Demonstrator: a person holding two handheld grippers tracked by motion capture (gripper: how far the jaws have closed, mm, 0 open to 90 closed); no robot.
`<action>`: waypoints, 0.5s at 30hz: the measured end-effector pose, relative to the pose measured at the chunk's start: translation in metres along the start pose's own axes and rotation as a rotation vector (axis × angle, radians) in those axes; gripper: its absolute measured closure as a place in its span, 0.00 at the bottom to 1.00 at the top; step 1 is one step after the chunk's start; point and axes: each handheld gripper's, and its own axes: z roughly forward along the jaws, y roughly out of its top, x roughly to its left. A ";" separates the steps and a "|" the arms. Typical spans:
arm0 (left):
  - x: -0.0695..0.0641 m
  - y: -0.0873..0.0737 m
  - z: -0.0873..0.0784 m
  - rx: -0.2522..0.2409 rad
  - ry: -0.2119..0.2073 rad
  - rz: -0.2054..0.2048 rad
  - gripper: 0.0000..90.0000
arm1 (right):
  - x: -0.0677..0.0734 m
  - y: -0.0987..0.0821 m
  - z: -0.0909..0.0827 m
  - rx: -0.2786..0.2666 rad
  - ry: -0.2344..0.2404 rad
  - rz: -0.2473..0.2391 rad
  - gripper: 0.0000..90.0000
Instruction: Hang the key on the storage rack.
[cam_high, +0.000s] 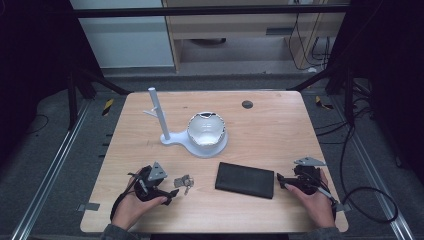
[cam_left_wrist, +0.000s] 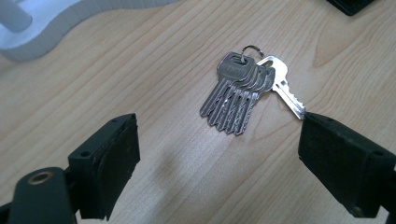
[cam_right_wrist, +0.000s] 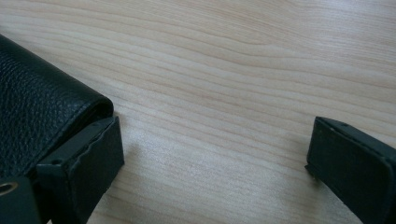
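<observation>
A bunch of silver keys on a ring (cam_left_wrist: 243, 93) lies flat on the wooden table, just ahead of my left gripper (cam_left_wrist: 219, 140). That gripper is open, its jaws wide apart with bare wood between them. From above, the keys (cam_high: 183, 183) sit just right of the left gripper (cam_high: 170, 196), at the table's front left. A black leather wallet (cam_high: 245, 180) lies flat near the front centre. My right gripper (cam_high: 282, 182) is open just right of it. Along the right gripper (cam_right_wrist: 217, 144), one jaw stands close against the wallet's end (cam_right_wrist: 37, 98), with nothing between the jaws.
A white stand (cam_high: 200, 147) with an upright post (cam_high: 159, 115) and a white bowl (cam_high: 206, 129) on its base sits at mid table; its base edge (cam_left_wrist: 46, 23) lies beyond the keys. A small dark disc (cam_high: 247, 104) is set in the far tabletop.
</observation>
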 end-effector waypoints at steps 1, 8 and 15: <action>-0.001 0.006 -0.002 0.022 -0.004 0.019 0.13 | 0.000 0.000 -0.001 0.004 0.005 0.007 0.04; -0.003 0.023 -0.003 0.093 -0.028 0.085 0.11 | -0.001 -0.001 -0.001 0.005 0.004 0.007 0.03; -0.002 0.038 -0.006 0.151 -0.104 0.124 0.23 | -0.001 -0.001 -0.002 0.004 0.004 0.003 0.03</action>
